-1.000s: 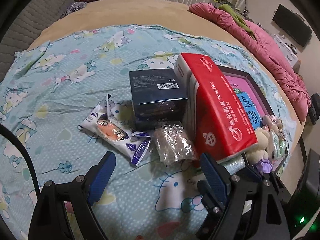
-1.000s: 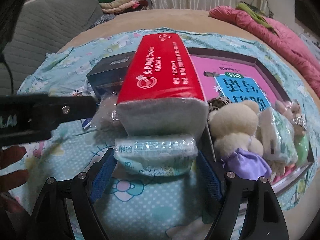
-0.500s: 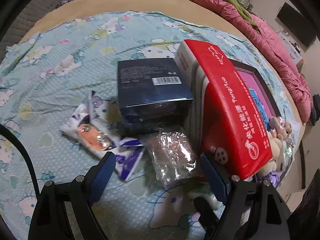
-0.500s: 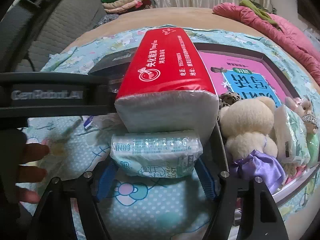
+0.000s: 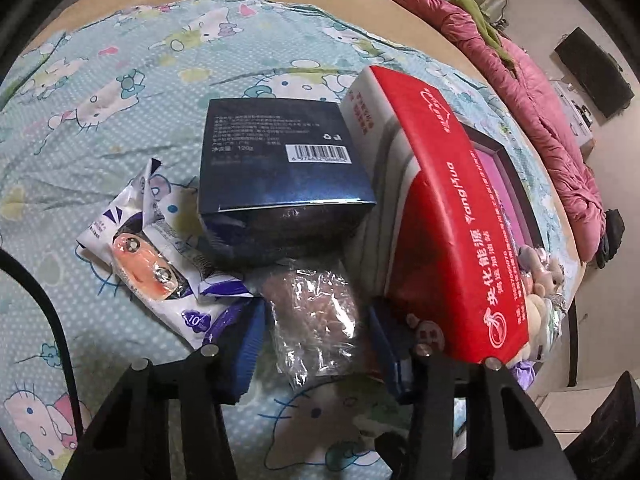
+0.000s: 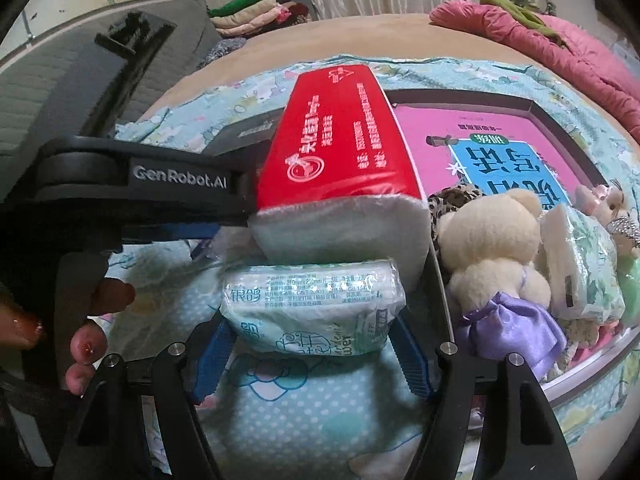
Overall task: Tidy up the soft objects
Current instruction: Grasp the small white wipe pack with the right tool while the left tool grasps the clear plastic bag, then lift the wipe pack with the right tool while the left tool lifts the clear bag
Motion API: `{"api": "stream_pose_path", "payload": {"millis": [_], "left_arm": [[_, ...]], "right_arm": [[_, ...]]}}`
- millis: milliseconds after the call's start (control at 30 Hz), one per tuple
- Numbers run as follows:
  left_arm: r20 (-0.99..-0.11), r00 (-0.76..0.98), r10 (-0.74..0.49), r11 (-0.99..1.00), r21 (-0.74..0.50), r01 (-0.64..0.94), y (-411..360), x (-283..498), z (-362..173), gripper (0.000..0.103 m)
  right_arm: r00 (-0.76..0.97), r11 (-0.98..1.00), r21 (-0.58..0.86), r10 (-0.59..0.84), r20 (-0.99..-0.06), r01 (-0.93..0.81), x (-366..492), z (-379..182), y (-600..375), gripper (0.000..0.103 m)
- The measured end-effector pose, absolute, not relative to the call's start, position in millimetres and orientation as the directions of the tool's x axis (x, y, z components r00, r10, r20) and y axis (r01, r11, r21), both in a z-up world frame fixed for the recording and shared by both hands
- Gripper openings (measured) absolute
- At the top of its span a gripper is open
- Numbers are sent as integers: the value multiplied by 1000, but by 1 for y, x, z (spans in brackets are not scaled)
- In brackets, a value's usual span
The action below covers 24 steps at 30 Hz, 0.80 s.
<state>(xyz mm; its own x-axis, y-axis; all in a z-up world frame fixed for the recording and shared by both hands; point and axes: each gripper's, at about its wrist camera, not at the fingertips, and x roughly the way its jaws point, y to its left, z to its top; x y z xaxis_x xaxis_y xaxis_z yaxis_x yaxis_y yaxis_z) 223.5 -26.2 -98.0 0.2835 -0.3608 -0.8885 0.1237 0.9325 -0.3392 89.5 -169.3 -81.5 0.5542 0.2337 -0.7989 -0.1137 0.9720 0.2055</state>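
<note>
— What's the left gripper [image 5: 316,336] doing?

— Its jaws have just been closing around the clear bag [image 5: 316,320] with something brownish inside. The bag is sitting between the blue pads now, just in front of the navy box [image 5: 280,168] and beside the red tissue pack [image 5: 444,216]. The pads are lying right at the bag's sides, but I can't tell whether they're actually pressing it.

— And the right gripper [image 6: 312,344]?

— It's closing too, with the small green-and-white tissue pack [image 6: 312,304] between its pads. Both pads are touching the ends of that pack, so I'd call it gripped. It's lying against the near end of the red tissue pack, on the cartoon sheet [image 6: 304,408].

— Anything else near the red pack?

— On its far side from the navy box, the dark tray [image 6: 536,108] is holding a cream bear [image 6: 492,240] in a purple skirt, another wrapped tissue pack [image 6: 580,264] and a small doll [image 6: 612,208]. On the navy box's other side, a white-and-purple packet [image 5: 160,264] is lying on the sheet.

— Whose fingers [image 6: 86,348] are those?

— The person's, wrapped round the left gripper's handle.
</note>
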Motion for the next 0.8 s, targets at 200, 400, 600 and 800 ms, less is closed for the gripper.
{"api": "stream_pose_path", "payload": {"millis": [200, 400, 600, 800], "left_arm": [[-857, 300, -418, 908, -397, 131, -16, 211, -91, 47], [-844, 339, -416, 909, -395, 134, -1, 189, -73, 47], [-837, 399, -374, 927, -337, 161, 5, 163, -43, 47], [-820, 467, -330, 943, -268, 195, 3, 140, -7, 47]], "right_arm": [[568, 964, 236, 262, -780, -121, 80, -70, -176, 74], [588, 959, 262, 277, -760, -112, 74, -57, -184, 74], [620, 956, 274, 280, -733, -107, 65, -40, -189, 74], [673, 957, 272, 265, -691, -98, 58, -11, -204, 74]]}}
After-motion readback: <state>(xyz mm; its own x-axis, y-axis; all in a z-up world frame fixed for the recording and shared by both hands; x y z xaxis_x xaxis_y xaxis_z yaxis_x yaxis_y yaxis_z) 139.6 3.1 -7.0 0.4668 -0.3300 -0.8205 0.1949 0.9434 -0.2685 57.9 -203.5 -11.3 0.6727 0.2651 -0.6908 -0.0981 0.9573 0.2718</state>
